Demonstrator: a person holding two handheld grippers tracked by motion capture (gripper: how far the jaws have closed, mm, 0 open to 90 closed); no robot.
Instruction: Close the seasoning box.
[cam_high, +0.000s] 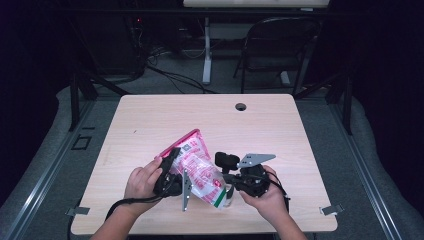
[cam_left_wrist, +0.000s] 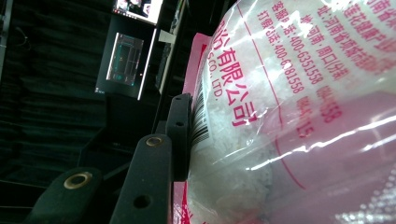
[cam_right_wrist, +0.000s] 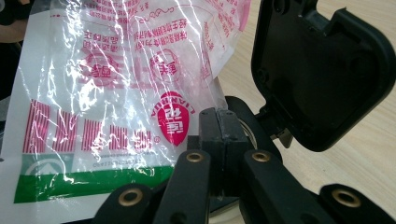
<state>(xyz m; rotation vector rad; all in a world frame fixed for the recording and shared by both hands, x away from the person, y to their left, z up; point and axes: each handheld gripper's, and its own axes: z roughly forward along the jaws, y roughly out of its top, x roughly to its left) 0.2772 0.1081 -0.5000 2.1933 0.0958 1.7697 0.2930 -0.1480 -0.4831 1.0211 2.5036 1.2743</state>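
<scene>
A: Gripping a plastic bag (cam_high: 196, 165) of white grains above the counter (cam_high: 150, 120), the left tongs (cam_high: 170, 169) pinch its upper side.

B: And the right tongs (cam_right_wrist: 218, 154)?

A: Pressed together at the bag's lower corner, probably nipping film. Soft, slippery, saggy — best held by its sealed edges.

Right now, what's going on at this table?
A person is working a clear plastic bag with pink and red print and white contents, held above a wooden table with both tongs. The left tongs grip the bag's side, one finger pressed flat against it by the barcode. The right tongs are shut tight at the bag's lower corner, apparently pinching its edge beside the green stripe. The bag hangs tilted between the two hands.
</scene>
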